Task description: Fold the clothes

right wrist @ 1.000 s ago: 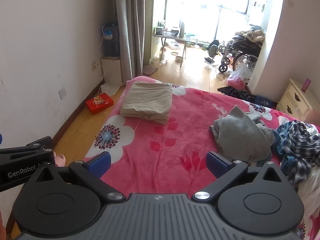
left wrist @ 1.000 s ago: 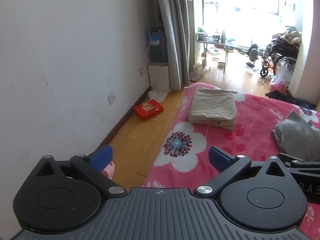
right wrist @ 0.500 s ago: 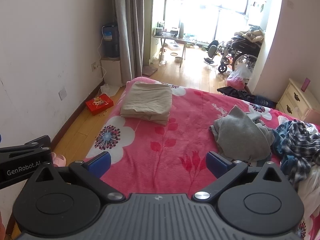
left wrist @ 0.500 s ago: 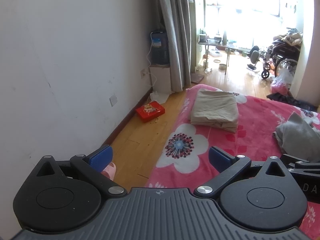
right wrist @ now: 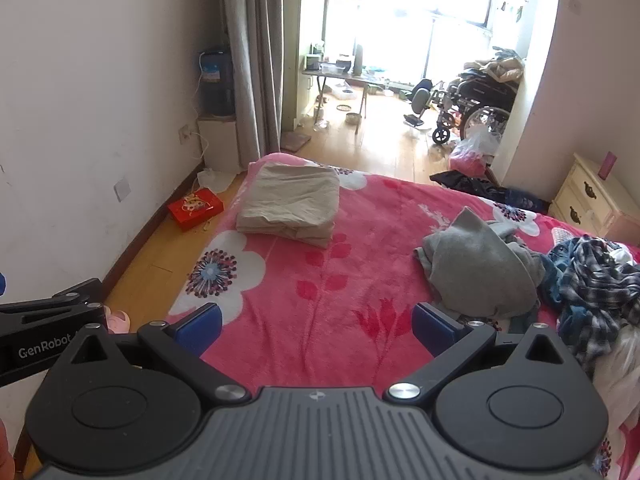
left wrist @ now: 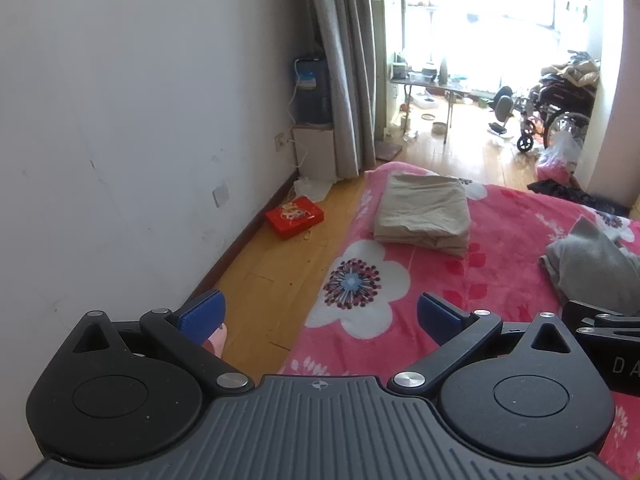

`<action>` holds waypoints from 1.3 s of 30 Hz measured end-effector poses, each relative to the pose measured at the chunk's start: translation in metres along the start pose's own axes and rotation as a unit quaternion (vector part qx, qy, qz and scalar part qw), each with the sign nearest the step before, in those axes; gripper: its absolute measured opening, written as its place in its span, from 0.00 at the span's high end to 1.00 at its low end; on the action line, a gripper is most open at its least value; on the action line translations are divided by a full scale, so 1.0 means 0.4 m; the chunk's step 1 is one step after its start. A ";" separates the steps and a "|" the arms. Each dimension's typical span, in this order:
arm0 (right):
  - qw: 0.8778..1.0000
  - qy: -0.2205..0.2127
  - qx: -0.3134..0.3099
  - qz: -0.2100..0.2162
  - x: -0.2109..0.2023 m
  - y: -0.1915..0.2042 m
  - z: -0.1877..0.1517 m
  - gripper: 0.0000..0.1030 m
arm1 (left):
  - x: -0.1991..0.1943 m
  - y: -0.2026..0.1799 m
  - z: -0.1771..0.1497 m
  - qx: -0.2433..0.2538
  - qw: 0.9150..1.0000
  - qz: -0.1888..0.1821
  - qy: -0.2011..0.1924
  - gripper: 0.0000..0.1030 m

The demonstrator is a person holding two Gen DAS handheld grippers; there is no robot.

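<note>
A folded beige garment (right wrist: pixel 290 204) (left wrist: pixel 424 210) lies at the far left corner of the bed with the pink flowered blanket (right wrist: pixel 320 292). A crumpled grey garment (right wrist: pixel 480 268) (left wrist: pixel 592 264) lies to the right, beside a heap of plaid and blue clothes (right wrist: pixel 596 280). My right gripper (right wrist: pixel 316 326) hovers open over the near blanket, holding nothing. My left gripper (left wrist: pixel 320 316) is open and empty, held over the bed's left edge and the floor. Each gripper's body shows at the edge of the other's view.
A white wall runs along the left with a strip of wooden floor (left wrist: pixel 280 276) and a red box (left wrist: pixel 294 216) on it. A pink slipper (right wrist: pixel 118 318) lies near the wall. A cream nightstand (right wrist: pixel 592 196) stands at right; a wheelchair (right wrist: pixel 476 108) and table are beyond the bed.
The left gripper's view has shifted slightly, the bed and folded garment sitting a little lower and further right. The right gripper has barely moved. Both stay open.
</note>
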State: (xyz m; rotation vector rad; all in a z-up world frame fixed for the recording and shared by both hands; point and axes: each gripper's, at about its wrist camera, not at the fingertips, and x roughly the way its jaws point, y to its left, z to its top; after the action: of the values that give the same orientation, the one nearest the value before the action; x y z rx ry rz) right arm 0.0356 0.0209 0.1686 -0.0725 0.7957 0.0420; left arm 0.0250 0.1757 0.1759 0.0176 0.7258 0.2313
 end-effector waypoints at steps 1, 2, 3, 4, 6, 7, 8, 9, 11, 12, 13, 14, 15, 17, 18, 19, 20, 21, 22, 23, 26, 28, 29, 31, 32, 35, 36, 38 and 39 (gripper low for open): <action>1.000 0.001 0.001 -0.002 0.001 -0.003 -0.002 0.00 | 0.001 -0.003 -0.001 0.001 1.000 -0.002 0.001 0.00; 1.000 0.001 0.001 -0.003 0.001 -0.006 -0.003 0.00 | 0.001 -0.007 -0.002 0.001 1.000 -0.003 0.001 0.00; 1.000 0.001 0.003 -0.005 0.001 -0.010 -0.003 0.00 | 0.001 -0.011 -0.003 0.002 1.000 -0.004 0.002 0.00; 1.000 0.001 0.005 -0.007 0.001 -0.013 -0.004 0.00 | 0.002 -0.015 -0.004 0.003 1.000 -0.005 0.002 0.00; 1.000 0.001 0.010 -0.010 0.000 -0.025 -0.007 0.00 | 0.002 -0.024 -0.006 0.005 1.000 -0.008 0.003 0.00; 1.000 0.002 0.012 -0.011 0.001 -0.029 -0.007 0.00 | 0.003 -0.029 -0.007 0.006 1.000 -0.010 0.003 0.00; 1.000 0.002 0.012 -0.013 0.000 -0.032 -0.010 0.00 | 0.003 -0.033 -0.008 0.008 1.000 -0.012 0.003 0.00; 1.000 0.002 0.013 -0.015 -0.001 -0.037 -0.012 0.00 | 0.003 -0.038 -0.009 0.009 1.000 -0.013 0.004 0.00; 1.000 0.001 0.015 -0.018 -0.001 -0.043 -0.014 0.00 | 0.002 -0.045 -0.012 0.012 1.000 -0.015 0.004 0.00; 1.000 0.002 0.017 -0.019 -0.002 -0.048 -0.015 0.00 | 0.003 -0.048 -0.013 0.013 1.000 -0.017 0.004 0.00; 1.000 0.002 0.018 -0.020 -0.002 -0.053 -0.016 0.00 | 0.003 -0.051 -0.014 0.013 1.000 -0.018 0.005 0.00; 1.000 0.002 0.019 -0.021 -0.002 -0.056 -0.017 0.00 | 0.003 -0.053 -0.015 0.014 1.000 -0.019 0.005 0.00; 1.000 0.003 0.020 -0.023 -0.001 -0.058 -0.018 0.00 | 0.004 -0.056 -0.016 0.014 1.000 -0.020 0.006 0.00; 0.999 0.004 0.022 -0.024 -0.001 -0.062 -0.021 0.00 | 0.006 -0.063 -0.016 0.016 1.000 -0.021 0.007 0.00; 0.999 0.005 0.023 -0.024 -0.001 -0.064 -0.023 0.00 | 0.006 -0.065 -0.017 0.017 1.000 -0.021 0.007 0.00; 0.999 0.005 0.023 -0.025 -0.001 -0.066 -0.025 0.00 | 0.006 -0.067 -0.018 0.018 1.000 -0.021 0.007 0.00; 0.999 0.006 0.023 -0.025 -0.001 -0.067 -0.026 0.00 | 0.005 -0.069 -0.018 0.019 1.000 -0.021 0.008 0.00; 0.999 0.006 0.023 -0.025 -0.001 -0.068 -0.027 0.00 | 0.005 -0.070 -0.018 0.019 1.000 -0.021 0.008 0.00; 0.999 0.007 0.023 -0.024 -0.001 -0.068 -0.027 0.00 | 0.006 -0.072 -0.017 0.020 1.000 -0.021 0.008 0.00; 0.999 0.007 0.023 -0.024 -0.001 -0.068 -0.028 0.00 | 0.006 -0.073 -0.016 0.021 1.000 -0.021 0.008 0.00; 0.999 0.007 0.022 -0.023 -0.002 -0.066 -0.028 0.00 | 0.004 -0.073 -0.017 0.022 1.000 -0.020 0.007 0.00; 1.000 0.006 0.021 -0.022 -0.004 -0.064 -0.027 0.00 | 0.004 -0.072 -0.018 0.021 1.000 -0.020 0.007 0.00; 1.000 0.006 0.020 -0.022 -0.005 -0.062 -0.027 0.00 | 0.003 -0.071 -0.018 0.020 1.000 -0.019 0.006 0.00; 1.000 0.004 0.018 -0.022 -0.008 -0.060 -0.026 0.00 | 0.003 -0.069 -0.018 0.017 1.000 -0.019 0.006 0.00; 1.000 0.003 0.017 -0.022 -0.009 -0.059 -0.025 0.00 | 0.002 -0.067 -0.017 0.015 1.000 -0.018 0.005 0.00; 1.000 0.002 0.015 -0.021 -0.011 -0.056 -0.024 0.00 | 0.002 -0.060 -0.017 0.012 1.000 -0.018 0.005 0.00; 1.000 0.001 0.014 -0.021 -0.011 -0.054 -0.024 0.00 | 0.002 -0.059 -0.017 0.012 1.000 -0.017 0.005 0.00; 1.000 0.001 0.012 -0.021 -0.013 -0.051 -0.025 0.00 | 0.002 -0.056 -0.017 0.010 1.000 -0.017 0.005 0.00; 1.000 0.001 0.011 -0.021 -0.013 -0.049 -0.025 0.00 | 0.001 -0.054 -0.017 0.009 1.000 -0.017 0.005 0.00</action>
State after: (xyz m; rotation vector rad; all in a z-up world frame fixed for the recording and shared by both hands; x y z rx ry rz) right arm 0.0261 0.0004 0.1664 -0.0680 0.7957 -0.0075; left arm 0.0254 0.1543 0.1684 0.0223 0.7378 0.1925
